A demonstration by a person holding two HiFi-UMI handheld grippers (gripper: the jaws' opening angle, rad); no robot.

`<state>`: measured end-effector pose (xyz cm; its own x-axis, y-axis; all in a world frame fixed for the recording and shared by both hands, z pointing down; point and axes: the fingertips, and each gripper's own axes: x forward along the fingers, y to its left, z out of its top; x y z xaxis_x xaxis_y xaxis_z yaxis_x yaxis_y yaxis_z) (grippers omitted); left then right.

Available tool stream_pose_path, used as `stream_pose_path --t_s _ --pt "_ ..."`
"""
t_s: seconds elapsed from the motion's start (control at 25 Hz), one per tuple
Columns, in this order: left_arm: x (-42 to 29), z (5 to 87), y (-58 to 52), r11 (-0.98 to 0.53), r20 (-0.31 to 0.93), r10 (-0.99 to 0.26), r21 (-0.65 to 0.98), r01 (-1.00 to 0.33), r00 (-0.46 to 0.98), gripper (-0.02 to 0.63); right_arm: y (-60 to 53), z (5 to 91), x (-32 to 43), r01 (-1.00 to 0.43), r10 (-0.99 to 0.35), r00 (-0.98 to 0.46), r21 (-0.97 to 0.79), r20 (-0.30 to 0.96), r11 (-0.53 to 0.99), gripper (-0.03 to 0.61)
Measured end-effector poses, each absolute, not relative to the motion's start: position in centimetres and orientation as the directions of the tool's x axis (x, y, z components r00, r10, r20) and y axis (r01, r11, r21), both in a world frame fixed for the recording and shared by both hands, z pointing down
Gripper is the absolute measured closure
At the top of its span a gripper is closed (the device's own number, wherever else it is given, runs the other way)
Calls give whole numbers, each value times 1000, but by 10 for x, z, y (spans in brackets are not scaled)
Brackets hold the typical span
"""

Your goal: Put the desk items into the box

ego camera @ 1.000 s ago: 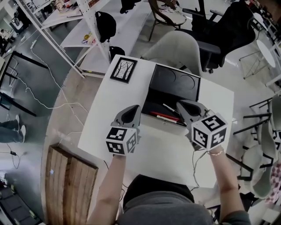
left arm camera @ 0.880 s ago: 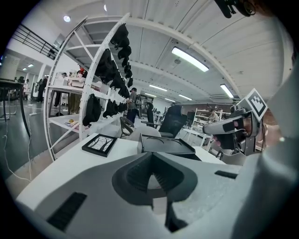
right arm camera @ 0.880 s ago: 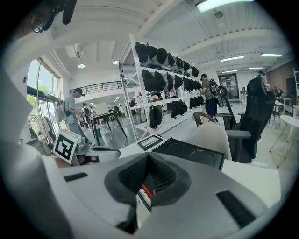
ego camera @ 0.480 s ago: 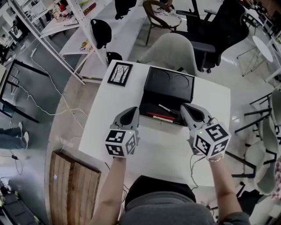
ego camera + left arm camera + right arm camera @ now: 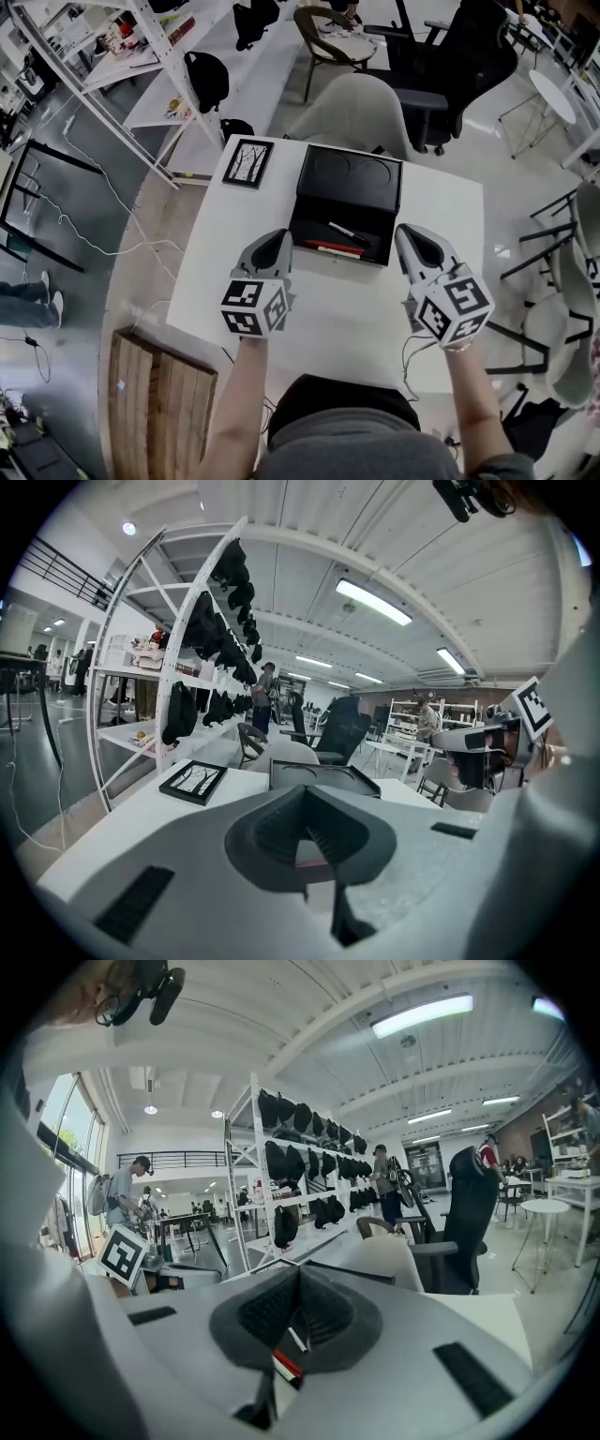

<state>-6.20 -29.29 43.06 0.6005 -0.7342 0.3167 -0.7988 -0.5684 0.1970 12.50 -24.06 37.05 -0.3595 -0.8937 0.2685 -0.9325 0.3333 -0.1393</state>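
Note:
An open black box sits at the far middle of the white table, its lid raised at the back. A red pen and a white marker lie inside it, also glimpsed past the right gripper's jaws as the red pen and marker. My left gripper is shut and empty, just left of the box's near left corner. My right gripper is shut and empty, beside the box's near right corner. A framed picture lies on the table, left of the box.
A white chair and a black office chair stand behind the table. A wooden board lies on the floor at the near left, with cables beyond it. Metal shelving runs along the far left.
My right gripper has drawn back from over the box's front edge toward the right and near side. The left gripper has barely shifted.

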Motion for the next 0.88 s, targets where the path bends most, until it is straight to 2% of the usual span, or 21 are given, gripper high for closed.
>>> stream_pose_path --t_s 0.88 --pt "-52 414 -273 -573 300 -748 157 -804 592 609 -218 386 168 -969 -937 -241 -123 252 216 575"
